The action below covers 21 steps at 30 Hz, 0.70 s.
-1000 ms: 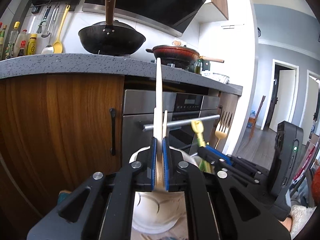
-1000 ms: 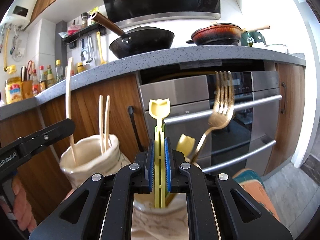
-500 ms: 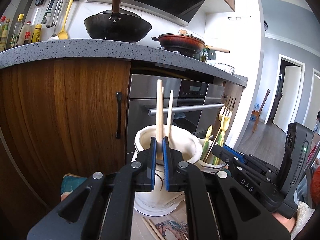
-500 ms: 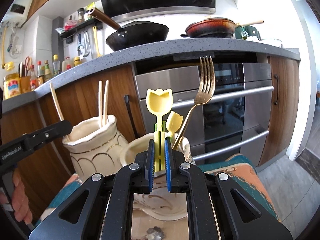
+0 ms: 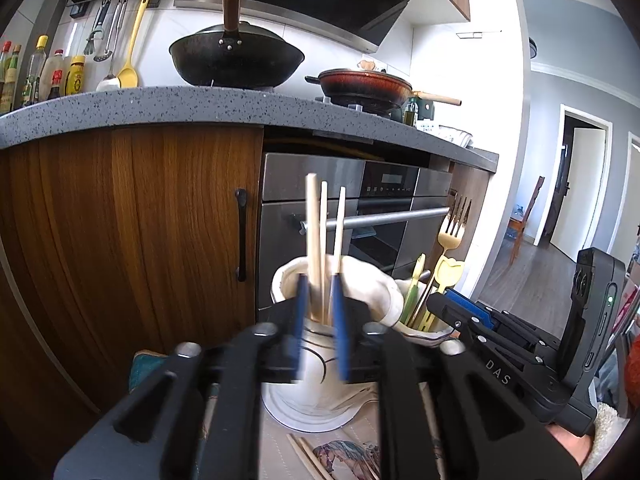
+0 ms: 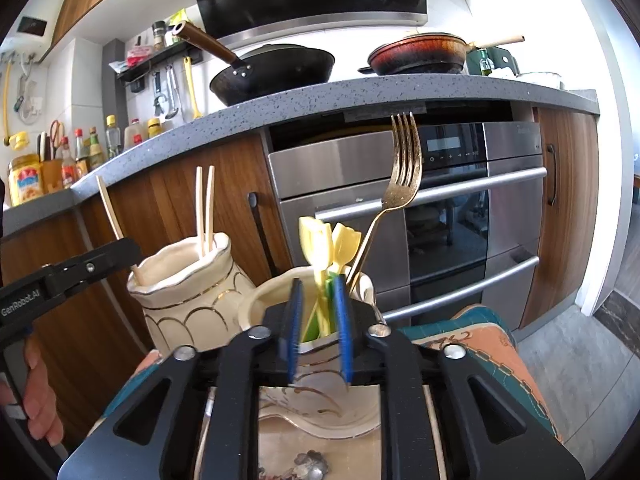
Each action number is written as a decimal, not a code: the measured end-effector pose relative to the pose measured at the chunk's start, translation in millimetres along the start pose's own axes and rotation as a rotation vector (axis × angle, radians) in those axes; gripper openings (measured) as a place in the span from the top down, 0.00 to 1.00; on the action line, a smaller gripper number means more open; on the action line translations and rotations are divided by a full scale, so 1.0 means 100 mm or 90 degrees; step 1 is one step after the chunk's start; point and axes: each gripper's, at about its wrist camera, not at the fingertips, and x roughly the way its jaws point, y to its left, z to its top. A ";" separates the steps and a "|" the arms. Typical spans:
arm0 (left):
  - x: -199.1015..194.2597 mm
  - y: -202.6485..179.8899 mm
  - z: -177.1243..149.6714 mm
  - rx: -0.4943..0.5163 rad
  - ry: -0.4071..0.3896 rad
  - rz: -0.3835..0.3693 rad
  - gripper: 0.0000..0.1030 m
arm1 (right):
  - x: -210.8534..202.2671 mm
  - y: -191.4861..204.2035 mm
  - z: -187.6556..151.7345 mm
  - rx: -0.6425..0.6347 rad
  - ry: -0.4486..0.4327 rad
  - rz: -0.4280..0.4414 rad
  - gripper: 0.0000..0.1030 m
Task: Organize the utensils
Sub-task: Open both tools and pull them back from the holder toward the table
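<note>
You have two cream ceramic vases: the left vase [image 6: 188, 292] and the right vase [image 6: 320, 360]. Three wooden chopsticks [image 5: 320, 240] stand in the left one. The right one holds one gold fork [image 6: 400, 176] and two yellow tulip-topped utensils [image 6: 328, 244]. Two more chopsticks [image 5: 308, 456] lie loose on the mat in front of the vases. On the counter [image 5: 160, 108] behind you'll count two pans: a black wok [image 5: 236, 60] and a red-brown pan [image 5: 368, 88]. One oven [image 6: 420, 200] sits beneath.
</note>
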 end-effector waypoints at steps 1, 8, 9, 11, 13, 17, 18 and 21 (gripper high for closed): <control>-0.03 0.00 0.01 -0.002 -0.005 0.001 0.64 | -0.02 0.00 0.01 0.001 -0.002 -0.001 0.71; -0.24 0.09 0.05 -0.009 -0.020 0.019 0.50 | -0.22 -0.06 -0.01 0.018 -0.006 -0.003 0.30; -0.27 0.12 0.04 -0.012 -0.021 0.022 0.47 | -0.29 -0.07 -0.02 0.023 -0.006 0.002 0.26; -0.34 0.17 0.02 -0.015 -0.018 0.030 0.46 | -0.37 -0.07 -0.03 0.022 -0.003 0.003 0.23; -0.39 0.22 -0.04 -0.016 -0.008 0.041 0.37 | -0.49 -0.06 -0.05 0.017 0.002 0.002 0.15; -0.49 0.30 -0.16 -0.018 0.010 0.057 0.18 | -0.65 -0.04 -0.10 0.000 0.023 -0.003 0.09; -0.51 0.31 -0.19 -0.016 0.016 0.061 0.14 | -0.69 -0.03 -0.12 -0.009 0.032 -0.011 0.08; -0.55 0.34 -0.29 -0.014 0.034 0.075 0.06 | -0.76 -0.01 -0.17 -0.022 0.055 -0.026 0.06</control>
